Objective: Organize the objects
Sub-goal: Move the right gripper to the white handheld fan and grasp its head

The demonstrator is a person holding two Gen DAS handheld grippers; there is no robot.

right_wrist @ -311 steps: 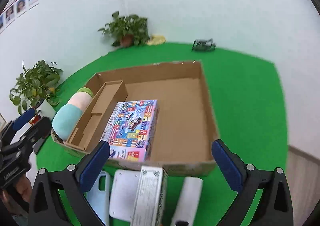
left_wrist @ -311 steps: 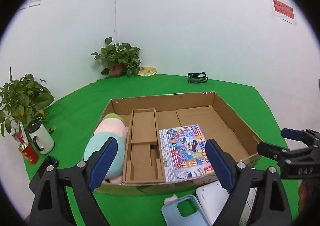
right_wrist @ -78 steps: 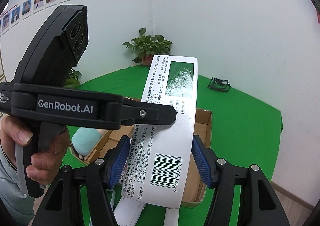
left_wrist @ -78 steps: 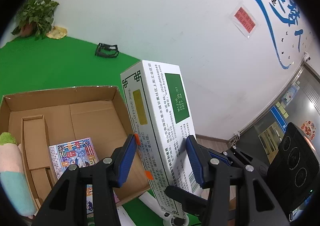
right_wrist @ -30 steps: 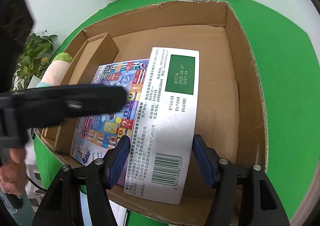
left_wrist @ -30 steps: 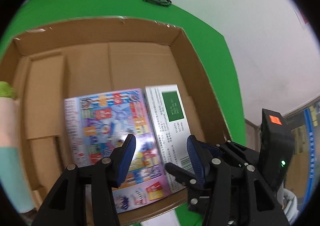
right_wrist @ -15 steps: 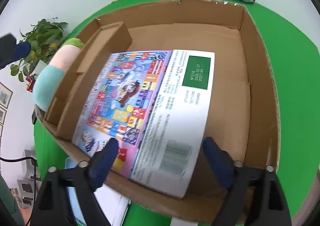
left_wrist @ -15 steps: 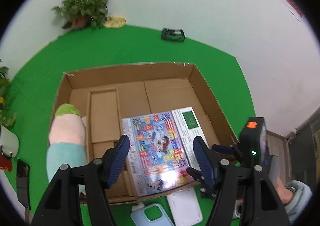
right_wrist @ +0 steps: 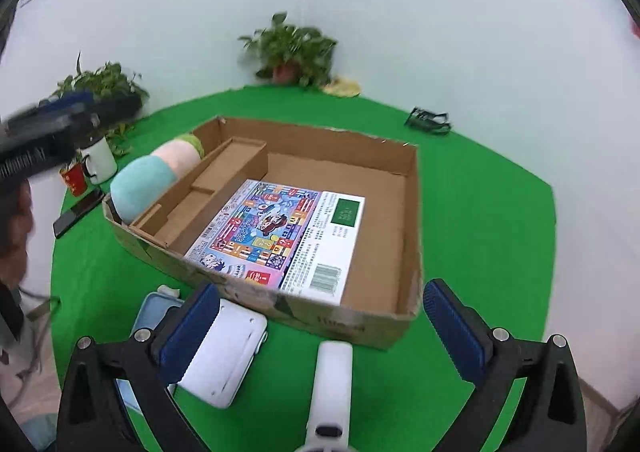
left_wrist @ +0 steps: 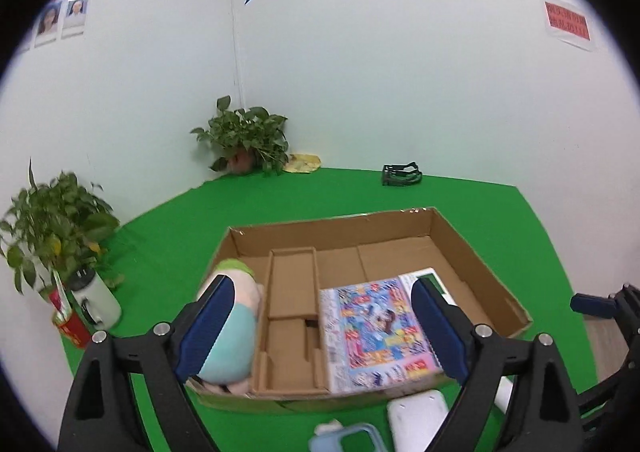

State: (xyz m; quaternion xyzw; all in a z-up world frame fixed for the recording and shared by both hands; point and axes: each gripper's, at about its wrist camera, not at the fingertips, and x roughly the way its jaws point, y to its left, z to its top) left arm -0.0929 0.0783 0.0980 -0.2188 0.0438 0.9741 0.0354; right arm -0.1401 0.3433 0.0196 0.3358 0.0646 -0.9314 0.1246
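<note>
White box [right_wrist: 326,240] lies flat in the carton [right_wrist: 412,212], beyond my fingers. Left gripper [left_wrist: 318,326] and right gripper [right_wrist: 320,336] both gape wide, empty.

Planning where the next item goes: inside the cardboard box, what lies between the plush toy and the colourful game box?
A cardboard divider insert lies between the plush toy and the colourful game box; its compartments look unfilled. The right wrist view shows it best.

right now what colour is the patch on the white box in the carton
Dark green, on the white box lying in the carton; clearest in the right wrist view.
</note>
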